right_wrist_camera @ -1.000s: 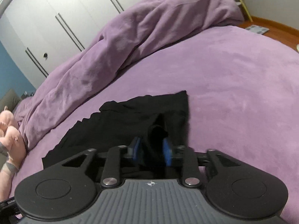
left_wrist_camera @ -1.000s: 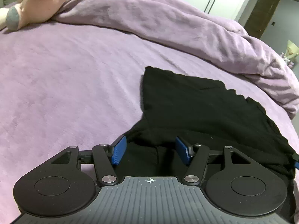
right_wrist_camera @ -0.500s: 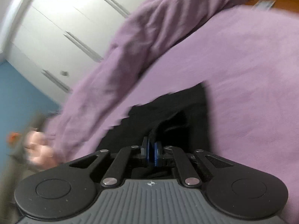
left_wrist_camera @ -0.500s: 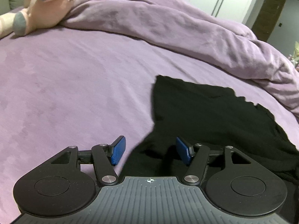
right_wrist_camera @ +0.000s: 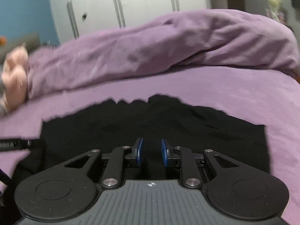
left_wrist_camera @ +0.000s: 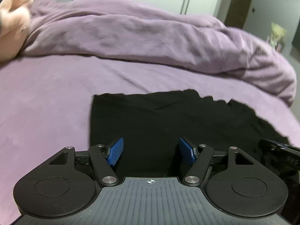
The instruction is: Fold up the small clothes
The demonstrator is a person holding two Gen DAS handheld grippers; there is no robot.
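A black garment (left_wrist_camera: 168,120) lies flat on the purple bed sheet (left_wrist_camera: 46,103), its scalloped edge toward the far side. It also shows in the right wrist view (right_wrist_camera: 150,123). My left gripper (left_wrist_camera: 151,152) is open and empty over the garment's near left part. My right gripper (right_wrist_camera: 151,152) is partly open over the garment's near middle, with nothing visibly pinched between its blue pads. The right gripper's tip (left_wrist_camera: 277,148) shows at the right edge of the left wrist view. The left gripper's tip (right_wrist_camera: 13,144) shows at the left edge of the right wrist view.
A bunched purple duvet (left_wrist_camera: 150,41) runs across the far side of the bed and also appears in the right wrist view (right_wrist_camera: 159,45). A pink plush toy (left_wrist_camera: 13,26) lies at the far left. White wardrobe doors (right_wrist_camera: 121,3) stand behind the bed.
The right gripper was shut on a raised fold of the garment; now it has opened and the garment lies flat. Both grippers have swung to face the duvet.
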